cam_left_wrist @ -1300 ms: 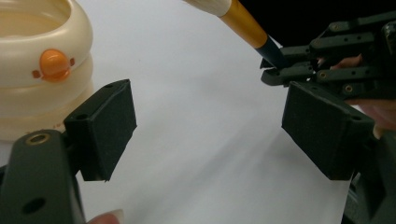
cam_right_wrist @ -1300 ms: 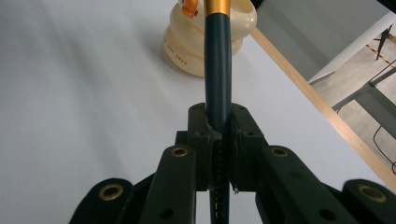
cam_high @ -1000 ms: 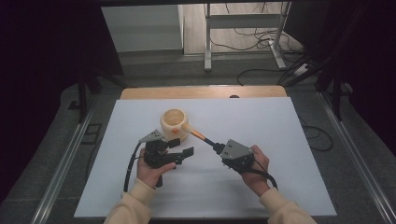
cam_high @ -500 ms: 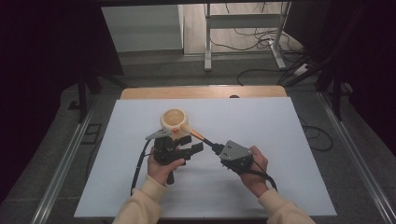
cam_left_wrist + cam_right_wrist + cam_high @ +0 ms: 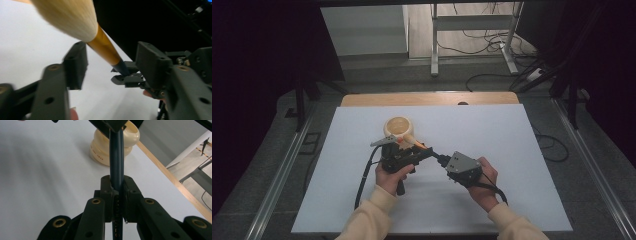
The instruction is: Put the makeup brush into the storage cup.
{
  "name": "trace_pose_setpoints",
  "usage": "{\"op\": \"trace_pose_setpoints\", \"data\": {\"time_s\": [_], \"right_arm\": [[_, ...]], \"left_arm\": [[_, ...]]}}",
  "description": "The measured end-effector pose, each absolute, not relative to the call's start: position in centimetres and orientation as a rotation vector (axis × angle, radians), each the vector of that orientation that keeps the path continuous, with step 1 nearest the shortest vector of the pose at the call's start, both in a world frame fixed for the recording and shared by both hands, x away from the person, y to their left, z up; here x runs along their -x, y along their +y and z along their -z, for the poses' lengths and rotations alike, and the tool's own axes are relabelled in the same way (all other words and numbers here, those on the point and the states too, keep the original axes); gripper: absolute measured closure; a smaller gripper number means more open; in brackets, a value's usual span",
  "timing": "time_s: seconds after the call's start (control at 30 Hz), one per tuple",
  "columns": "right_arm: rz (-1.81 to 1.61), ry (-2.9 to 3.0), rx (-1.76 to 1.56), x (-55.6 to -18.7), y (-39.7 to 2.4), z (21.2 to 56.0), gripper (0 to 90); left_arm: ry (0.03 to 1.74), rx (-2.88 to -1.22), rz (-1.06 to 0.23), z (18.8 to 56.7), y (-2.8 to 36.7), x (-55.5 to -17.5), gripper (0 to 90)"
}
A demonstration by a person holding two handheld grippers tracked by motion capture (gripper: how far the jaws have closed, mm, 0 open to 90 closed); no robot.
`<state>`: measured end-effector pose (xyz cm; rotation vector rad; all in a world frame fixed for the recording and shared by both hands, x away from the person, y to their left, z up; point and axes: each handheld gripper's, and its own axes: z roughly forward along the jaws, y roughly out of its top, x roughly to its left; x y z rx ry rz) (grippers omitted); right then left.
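A brush with pale bristles, an orange ferrule and a dark blue handle hangs just above the white table. My right gripper is shut on the handle's end and holds it pointing toward a cream ribbed holder. In the high view the right gripper sits right of centre, and the left gripper meets the brush from the left. The left gripper has just been closing. Its jaws straddle the ferrule with gaps on both sides, so neither pad presses on it.
The white table cover ends at a wooden strip at the far edge. The left gripper's cable loops down the table's left side. Dark floor, metal rails and cables surround the table.
The left gripper has moved right to the brush and its jaws have narrowed around the ferrule. The right gripper and the brush have stayed in place.
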<state>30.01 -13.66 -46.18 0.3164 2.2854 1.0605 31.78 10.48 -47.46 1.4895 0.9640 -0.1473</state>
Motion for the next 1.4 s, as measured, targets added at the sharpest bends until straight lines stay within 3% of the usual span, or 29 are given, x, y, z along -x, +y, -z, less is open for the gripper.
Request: {"op": "trace_pose_setpoints", "data": {"time_s": [0.13, 0.23, 0.63, 0.77, 1.4], "right_arm": [[-1.062, 2.286, -0.315, -30.0, -13.6, 46.2, 81.2], [-1.063, 2.290, -0.314, -30.0, -13.7, 46.2, 81.2], [-1.083, 2.305, -0.322, -30.2, -13.8, 46.3, 79.2], [-1.077, 2.310, -0.339, -30.3, -13.8, 46.4, 63.2], [-1.105, 2.366, -0.492, -30.5, -14.8, 46.6, 26.7]], "left_arm": [[0.956, -1.485, 0.174, 47.6, 10.5, -31.9, 67.5], [0.944, -1.455, 0.218, 47.5, 10.7, -32.1, 74.3], [0.922, -1.470, 0.213, 47.2, 10.7, -31.9, 78.6], [0.931, -1.484, 0.183, 47.0, 10.9, -31.8, 78.7], [0.944, -1.506, 0.093, 46.0, 11.7, -31.5, 78.7]]}}
